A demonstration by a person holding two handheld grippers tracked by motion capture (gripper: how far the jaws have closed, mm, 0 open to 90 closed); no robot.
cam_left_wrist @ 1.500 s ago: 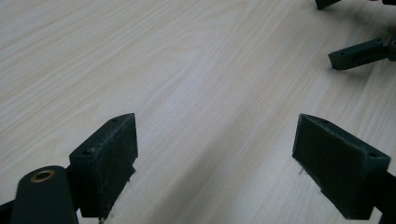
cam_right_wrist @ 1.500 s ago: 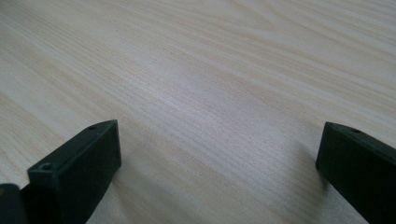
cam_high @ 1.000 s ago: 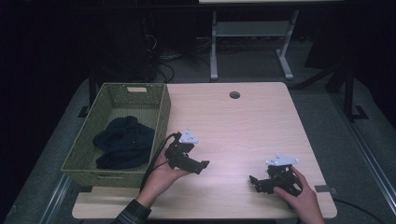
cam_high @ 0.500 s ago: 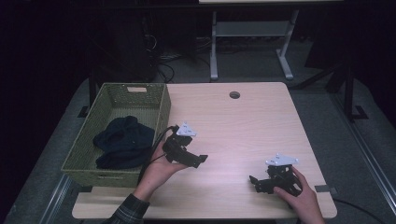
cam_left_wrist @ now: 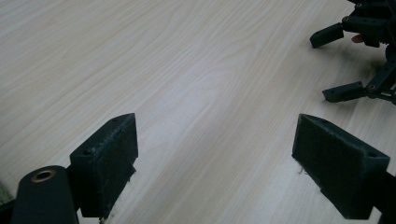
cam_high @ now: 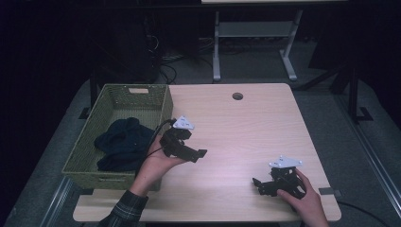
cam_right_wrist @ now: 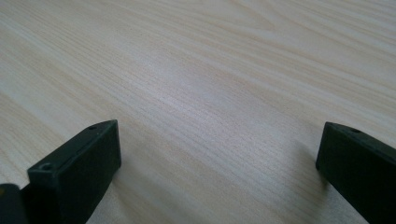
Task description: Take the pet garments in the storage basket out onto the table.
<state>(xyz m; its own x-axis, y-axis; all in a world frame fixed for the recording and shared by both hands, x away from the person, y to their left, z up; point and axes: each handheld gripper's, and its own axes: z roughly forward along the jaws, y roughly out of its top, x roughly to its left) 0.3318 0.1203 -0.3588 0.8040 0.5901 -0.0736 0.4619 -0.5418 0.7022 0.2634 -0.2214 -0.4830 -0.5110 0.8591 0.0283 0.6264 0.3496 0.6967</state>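
The pale wooden table (cam_high: 246, 127) lies mostly bare across the middle of the frame, with wide open room between the two hands and up to the far edge, where a small round cable hole (cam_high: 237, 96) sits near the upper centre. The left gripper (cam_high: 196, 154), jaws spread and holding nothing, hovers left of centre just beside the green woven basket (cam_high: 142, 94), which stands at the table's left edge with dark blue clothing (cam_high: 120, 142) heaped inside. The right gripper (cam_high: 257, 184), jaws also apart and empty, rests low by the near edge at lower right. Beyond the table the room is dark, with a white desk frame (cam_high: 255, 38) at the top.
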